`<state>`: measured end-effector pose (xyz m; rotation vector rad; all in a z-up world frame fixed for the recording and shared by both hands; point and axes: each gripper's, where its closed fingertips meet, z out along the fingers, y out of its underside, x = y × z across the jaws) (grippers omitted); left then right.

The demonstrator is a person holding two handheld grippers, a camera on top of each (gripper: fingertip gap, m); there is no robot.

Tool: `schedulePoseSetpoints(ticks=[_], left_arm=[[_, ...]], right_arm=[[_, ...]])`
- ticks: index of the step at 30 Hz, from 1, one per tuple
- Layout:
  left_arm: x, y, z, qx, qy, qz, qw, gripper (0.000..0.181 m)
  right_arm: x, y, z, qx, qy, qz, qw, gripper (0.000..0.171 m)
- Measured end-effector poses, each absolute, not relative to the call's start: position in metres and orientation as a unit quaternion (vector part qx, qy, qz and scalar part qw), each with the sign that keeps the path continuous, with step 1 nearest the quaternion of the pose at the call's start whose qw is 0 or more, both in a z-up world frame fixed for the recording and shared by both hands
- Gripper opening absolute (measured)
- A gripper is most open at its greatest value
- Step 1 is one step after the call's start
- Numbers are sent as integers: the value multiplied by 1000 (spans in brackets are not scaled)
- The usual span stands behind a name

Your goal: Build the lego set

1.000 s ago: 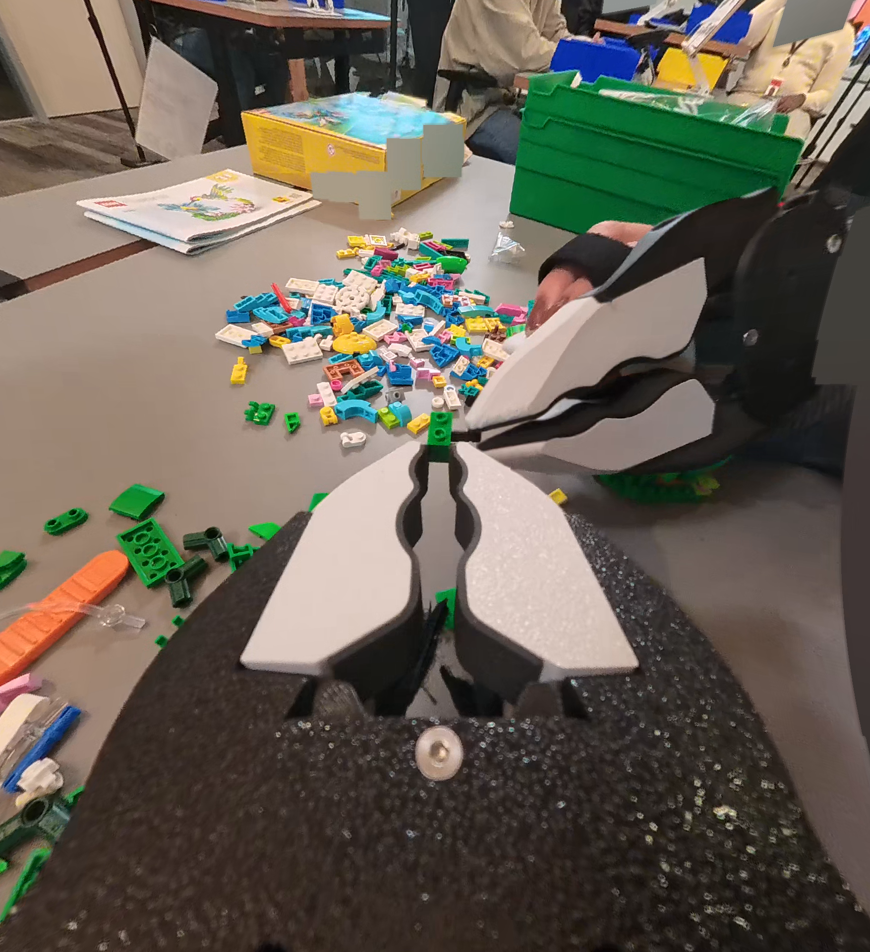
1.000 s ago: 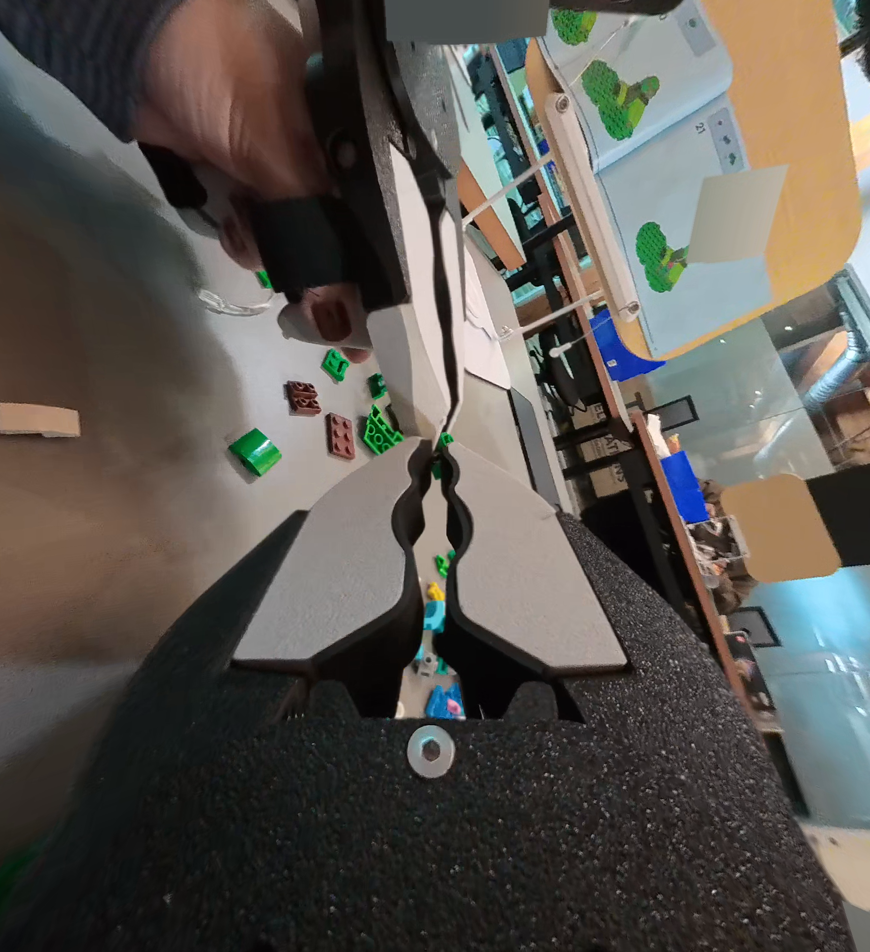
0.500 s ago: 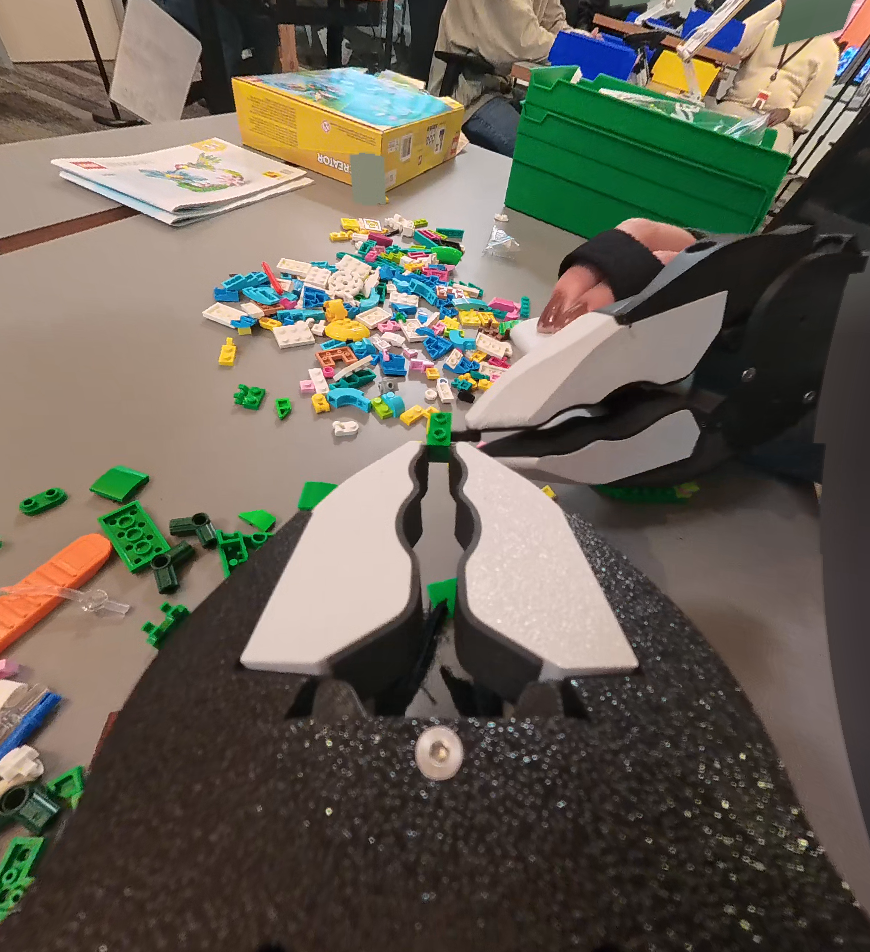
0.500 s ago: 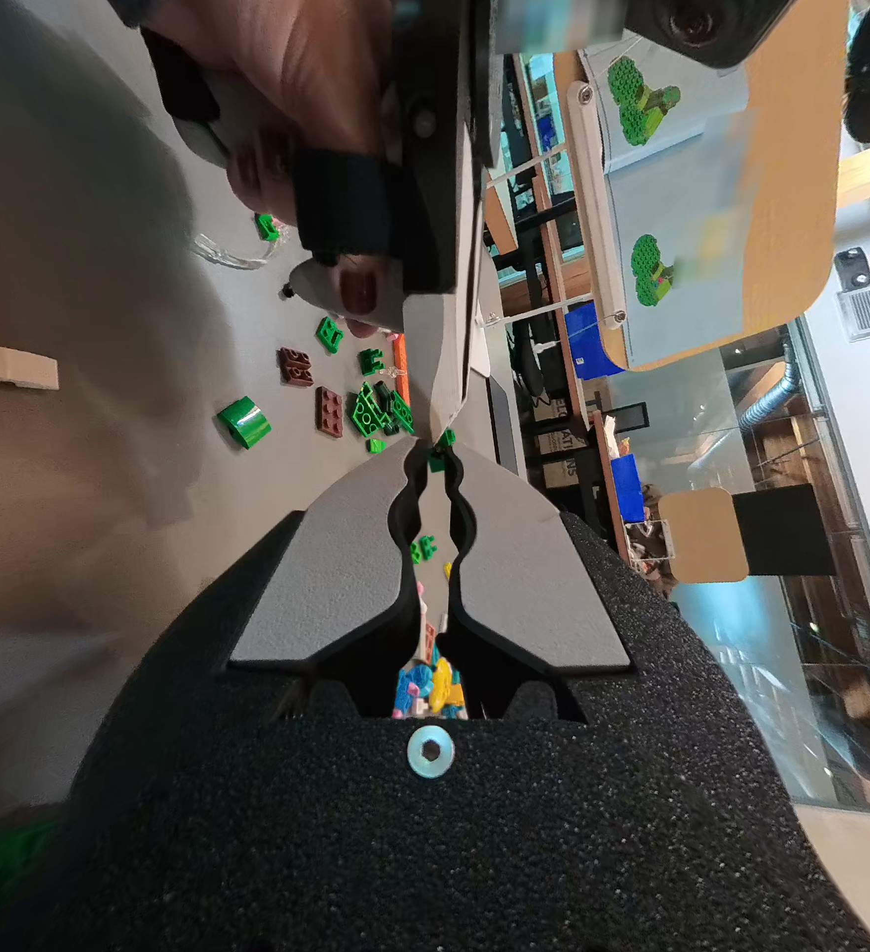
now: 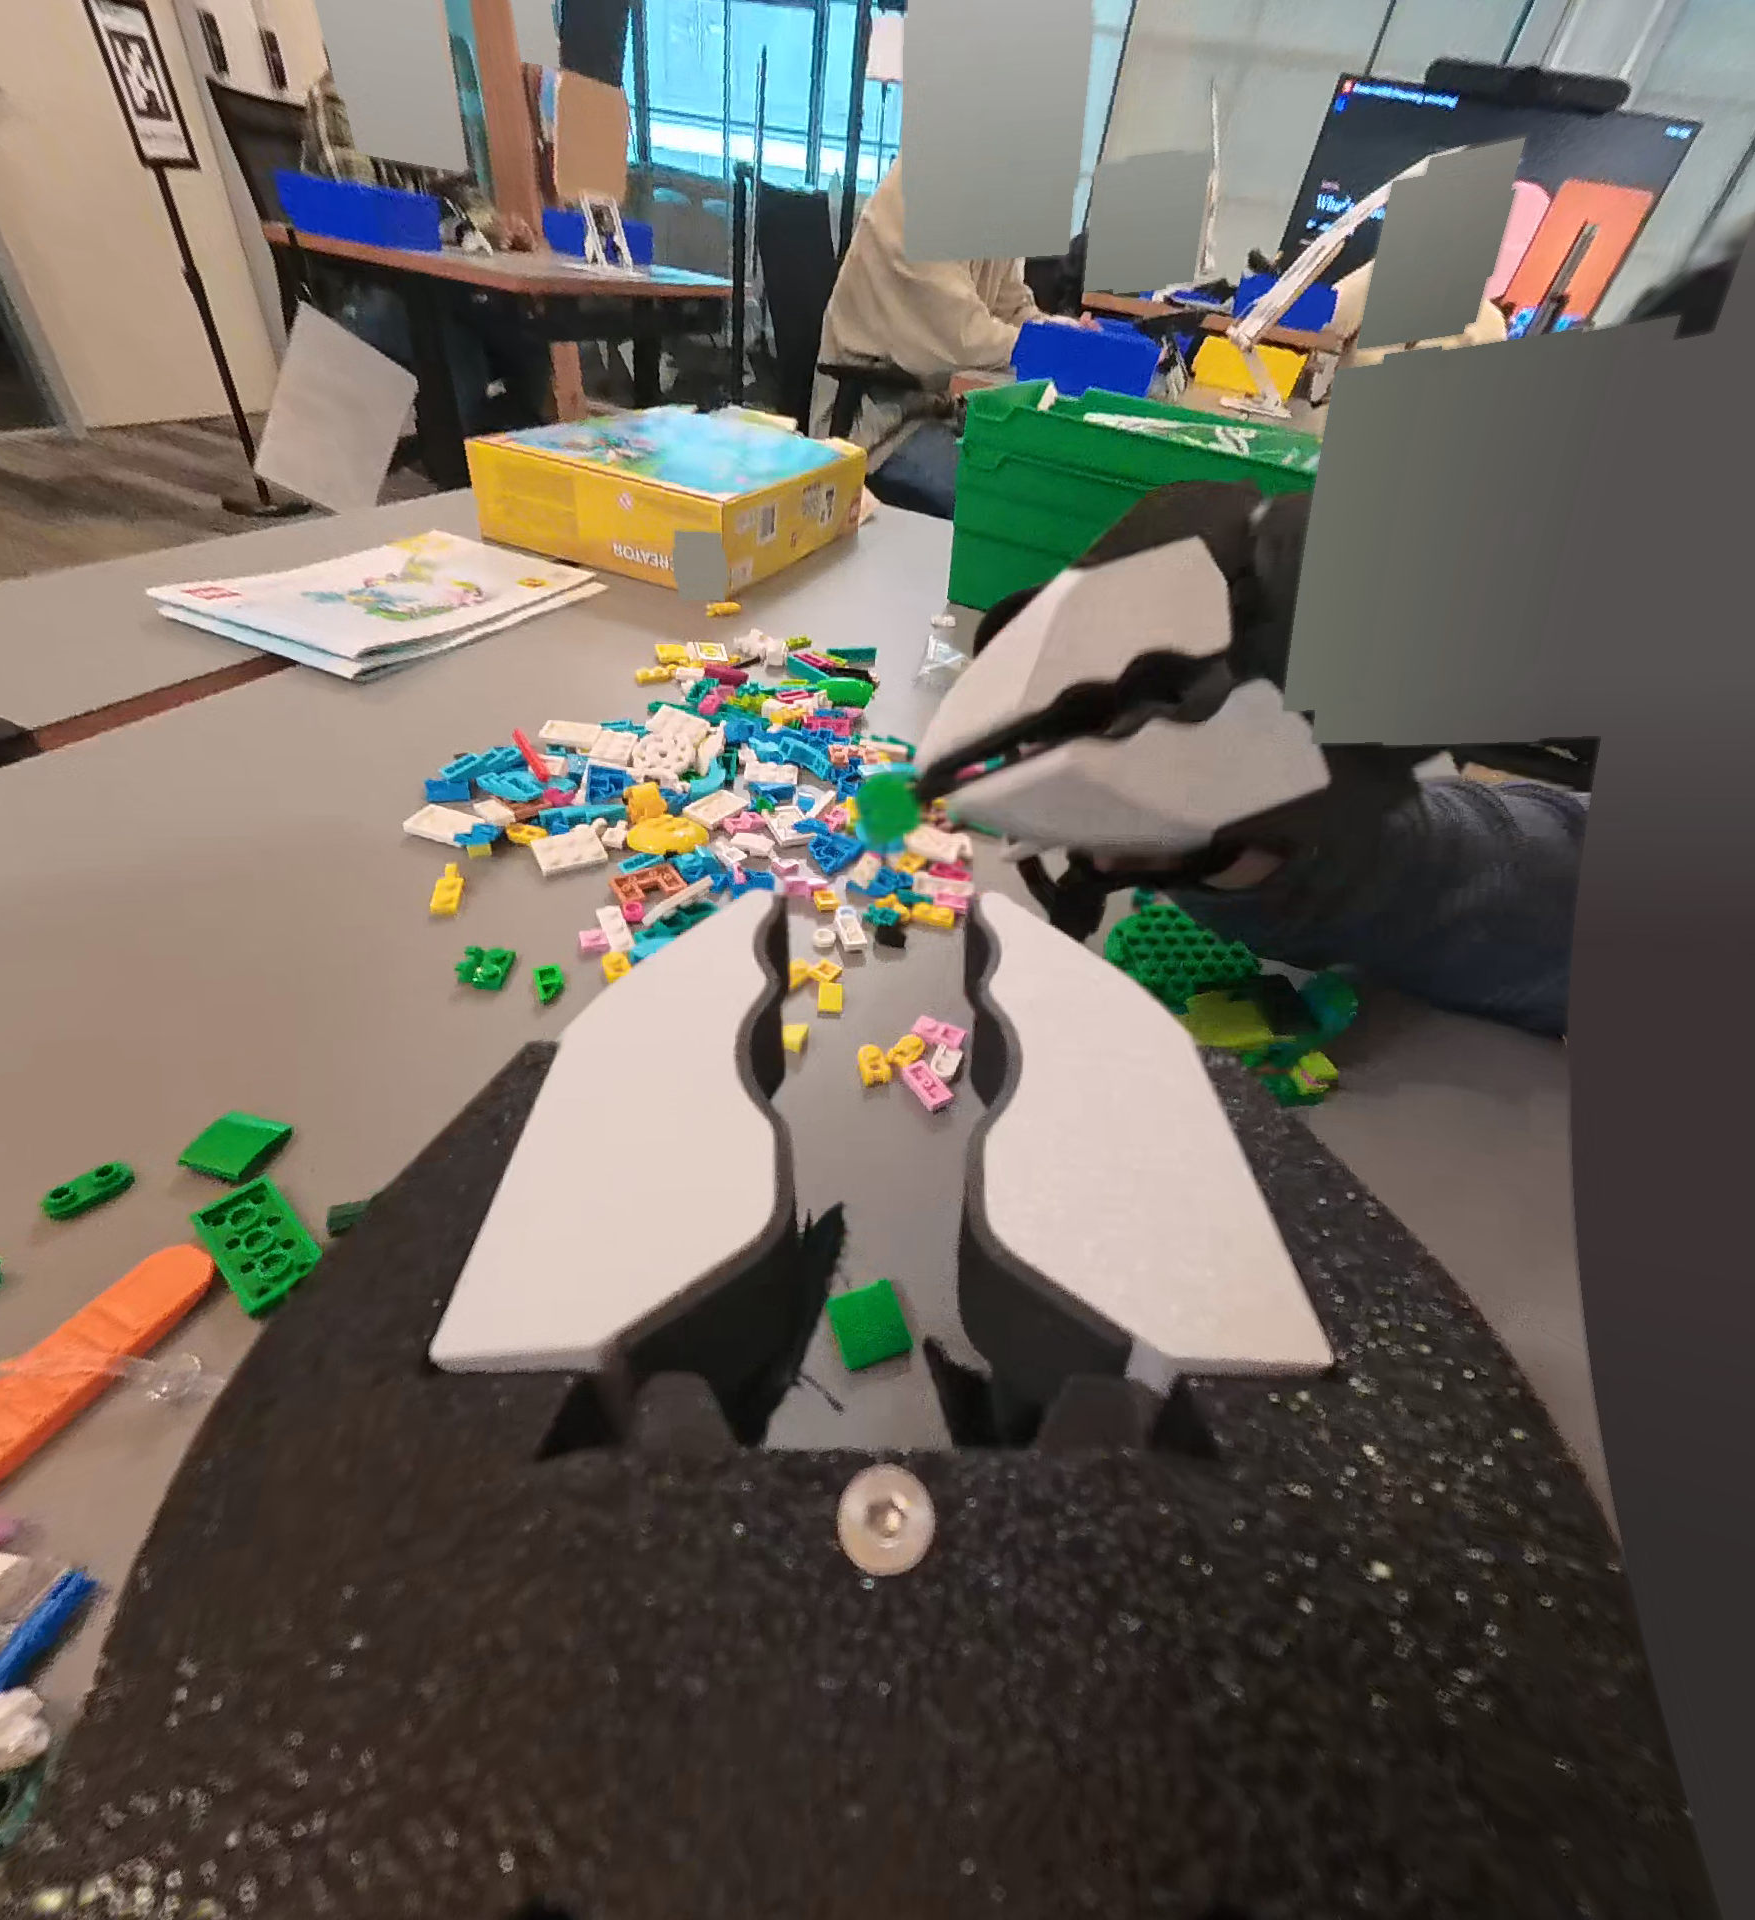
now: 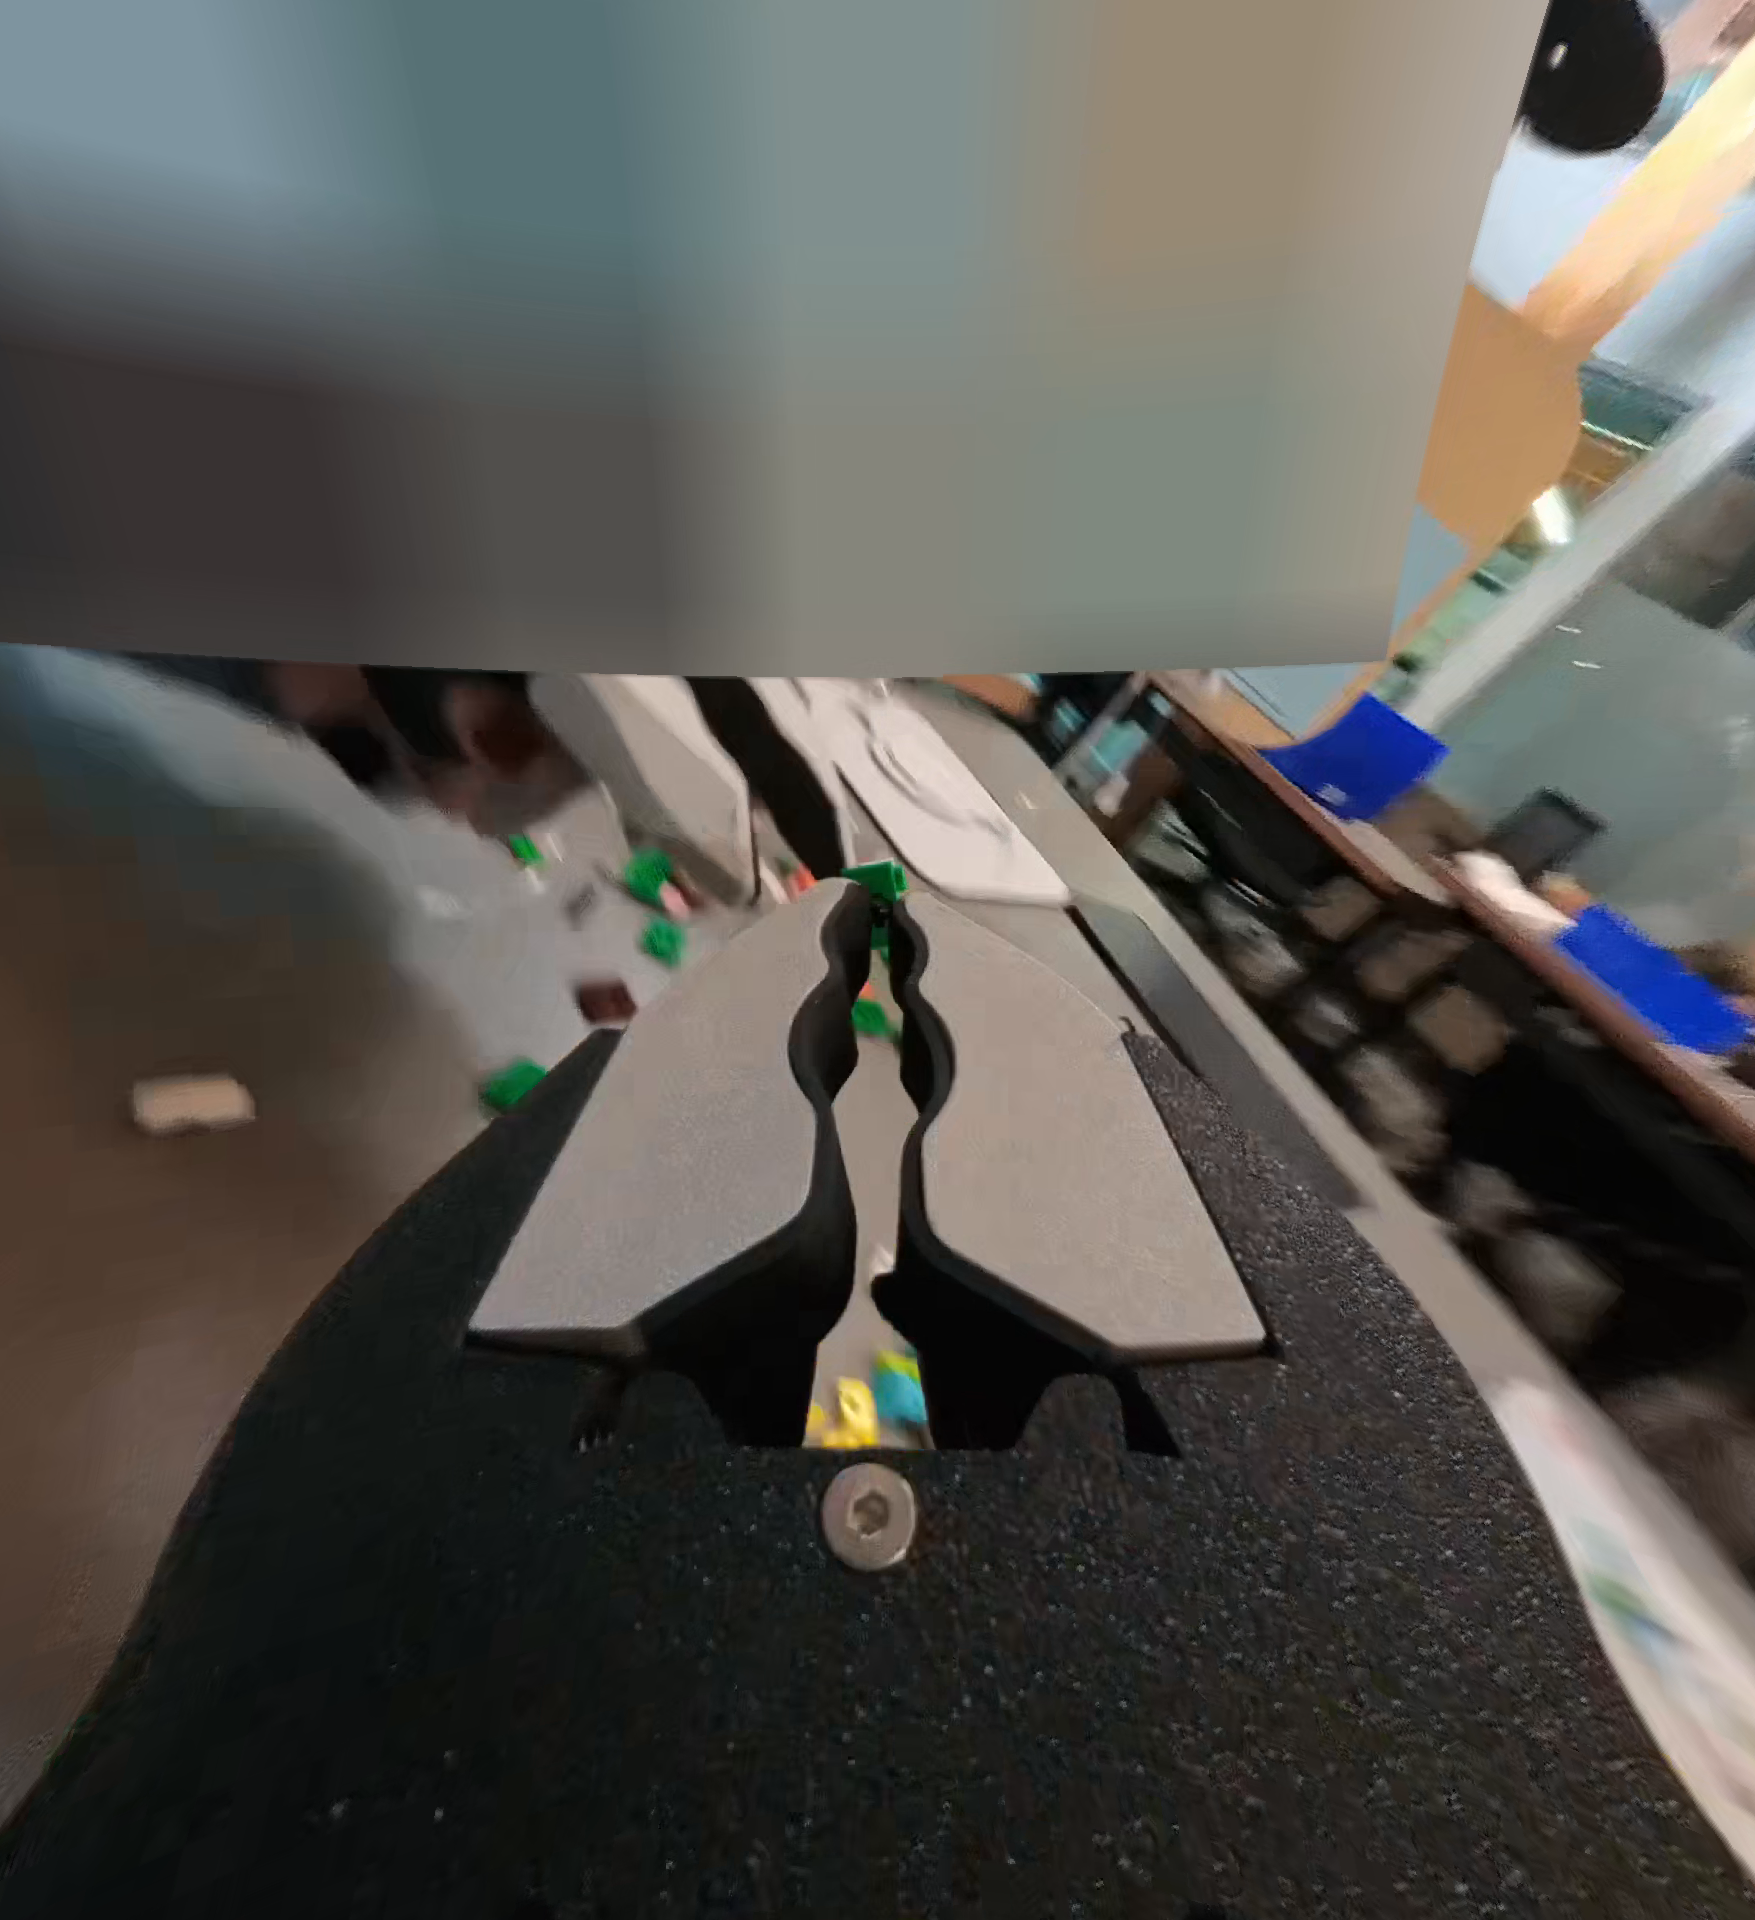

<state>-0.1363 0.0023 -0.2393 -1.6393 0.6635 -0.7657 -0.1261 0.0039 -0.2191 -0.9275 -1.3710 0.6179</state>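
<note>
Small green lego piece (image 5: pixel 885 803) is pinched at the tips of the right gripper (image 5: pixel 923 784), jaws closed on it, up above the loose brick pile (image 5: pixel 707 790). Left gripper (image 5: pixel 878 914) hangs just short of it, jaws spread wide and holding nothing, bare grey worktop (image 5: pixel 177 914) to its left. Yellow box (image 5: pixel 660 499) and instruction booklet (image 5: pixel 374 603) carry print, sitting by the far edge; green crate (image 5: pixel 1081 488) beside them.

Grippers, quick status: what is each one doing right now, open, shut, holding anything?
Left gripper: open, holding nothing.
Right gripper: closed on a small green lego piece at its tips.
</note>
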Motion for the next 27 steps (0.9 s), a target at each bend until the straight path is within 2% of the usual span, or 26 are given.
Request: schedulePoseSetpoints(ticks=[5,10,18,23,27], left_arm=[[-141,4,-235,-689,271,-331,585,28],[-140,6,-243,-698,277,-320,578,26],[-135,4,-245,-691,288,-317,582,23],[-122,-16,-220,-619,332,-326,633,32],[-117,-31,-199,-559,351,-300,688,31]], right_arm=[[-85,-8,-159,-330,-429,645,539,2],[-53,2,-138,-259,-320,779,473,2],[-48,4,-136,-246,-300,807,445,2],[-85,-12,-167,-342,-436,702,447,2],[-107,-29,-192,-369,-510,650,425,2]])
